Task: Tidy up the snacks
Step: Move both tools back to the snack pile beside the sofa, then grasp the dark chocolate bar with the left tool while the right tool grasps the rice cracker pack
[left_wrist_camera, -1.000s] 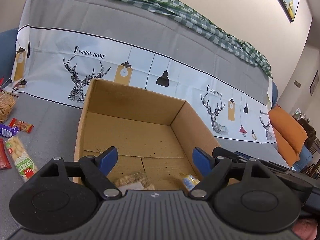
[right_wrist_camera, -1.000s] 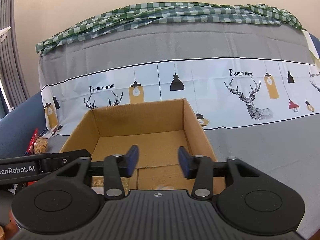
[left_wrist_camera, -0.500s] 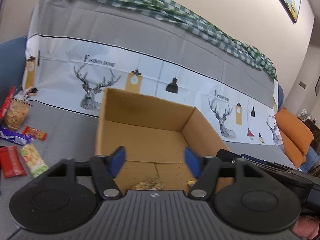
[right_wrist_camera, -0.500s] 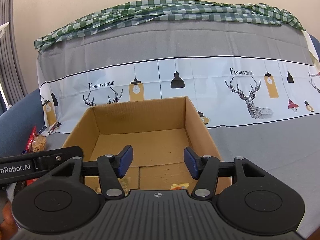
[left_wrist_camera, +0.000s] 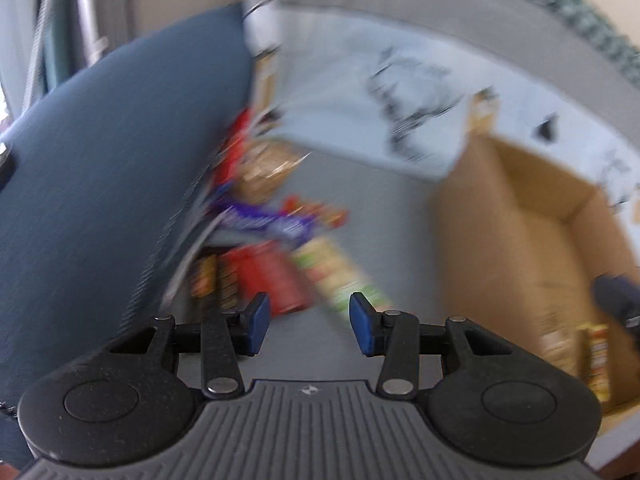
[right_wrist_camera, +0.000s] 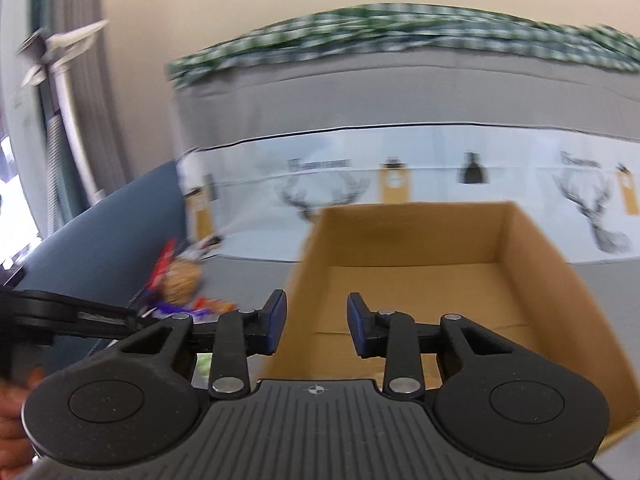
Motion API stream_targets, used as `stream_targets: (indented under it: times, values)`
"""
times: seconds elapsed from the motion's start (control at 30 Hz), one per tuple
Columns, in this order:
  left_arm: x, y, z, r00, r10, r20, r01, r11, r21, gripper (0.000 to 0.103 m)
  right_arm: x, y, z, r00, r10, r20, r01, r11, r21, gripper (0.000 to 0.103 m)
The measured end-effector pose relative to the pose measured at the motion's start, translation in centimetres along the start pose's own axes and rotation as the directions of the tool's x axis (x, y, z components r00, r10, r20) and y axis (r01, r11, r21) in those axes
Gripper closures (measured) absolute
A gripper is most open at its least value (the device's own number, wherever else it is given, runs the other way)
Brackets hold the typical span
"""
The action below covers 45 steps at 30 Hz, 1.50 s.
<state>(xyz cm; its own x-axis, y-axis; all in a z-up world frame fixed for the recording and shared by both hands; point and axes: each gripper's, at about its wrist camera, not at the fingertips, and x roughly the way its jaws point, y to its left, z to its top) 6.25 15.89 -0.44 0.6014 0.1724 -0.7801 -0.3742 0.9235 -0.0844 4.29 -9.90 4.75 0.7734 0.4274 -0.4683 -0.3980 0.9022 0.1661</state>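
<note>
An open cardboard box (left_wrist_camera: 532,240) stands on the grey cloth; it also shows in the right wrist view (right_wrist_camera: 420,264). Snack packs (left_wrist_camera: 596,352) lie in its near corner. Left of the box lies a blurred pile of snacks: a red pack (left_wrist_camera: 276,280), a green and tan pack (left_wrist_camera: 340,276), a purple bar (left_wrist_camera: 268,222) and a tan bag (left_wrist_camera: 268,172). My left gripper (left_wrist_camera: 306,322) is open and empty just above the red and green packs. My right gripper (right_wrist_camera: 316,322) is open and empty over the box's near left corner.
A dark blue cushion (left_wrist_camera: 100,184) rises at the left beside the snack pile. A printed deer cloth (right_wrist_camera: 440,184) covers the sofa back behind the box. The left gripper's body (right_wrist_camera: 68,314) shows at the left of the right wrist view.
My left gripper has swung left from over the box to the snack pile. My right gripper has also shifted left, to the box's left corner. Both views are motion blurred.
</note>
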Motion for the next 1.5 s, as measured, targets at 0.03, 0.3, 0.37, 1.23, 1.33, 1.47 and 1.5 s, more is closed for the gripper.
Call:
stream_targets:
  times: [0.03, 0.3, 0.37, 1.23, 1.33, 1.47, 1.5]
  values:
    - [0.8, 1.1, -0.3, 1.0, 0.017, -0.025, -0.017, 1.0, -0.009, 0.055, 0.4, 1.0, -0.1, 1.0, 0.009, -0.002, -0.009, 1.0, -0.017, 0.068]
    - [3.5, 4.8, -0.8, 0.99, 0.069, -0.12, -0.074, 0.996, -0.042, 0.054, 5.1, 8.8, -1.6, 0.994, 0.074, -0.087, -0.084, 0.988, -0.126, 0.068]
    - [4.1, 5.3, -0.9, 0.987, 0.066, -0.145, -0.074, 0.996, -0.05, 0.054, 6.2, 9.7, -1.9, 0.991, 0.073, -0.112, -0.088, 0.987, -0.131, 0.068]
    - [8.6, 5.7, -1.3, 0.986, 0.068, -0.149, -0.075, 0.996, -0.045, 0.033, 21.0, 9.5, -6.5, 0.911, -0.034, -0.41, 0.004, 0.997, -0.075, 0.041]
    - [8.5, 5.8, -1.4, 0.987, 0.084, -0.14, -0.09, 0.995, -0.037, 0.034, 20.4, 10.1, -6.7, 0.913, -0.005, -0.408, -0.045, 0.993, -0.113, 0.064]
    - [8.4, 5.8, -1.6, 0.986, 0.103, -0.127, -0.106, 0.994, -0.012, 0.049, 18.8, 10.5, -6.8, 0.914, 0.021, -0.406, -0.073, 0.991, -0.112, 0.065]
    - [8.3, 6.0, -1.6, 0.987, 0.101, -0.122, -0.104, 0.994, -0.015, 0.06, 18.3, 10.4, -6.7, 0.912, 0.025, -0.41, -0.073, 0.992, -0.101, 0.065]
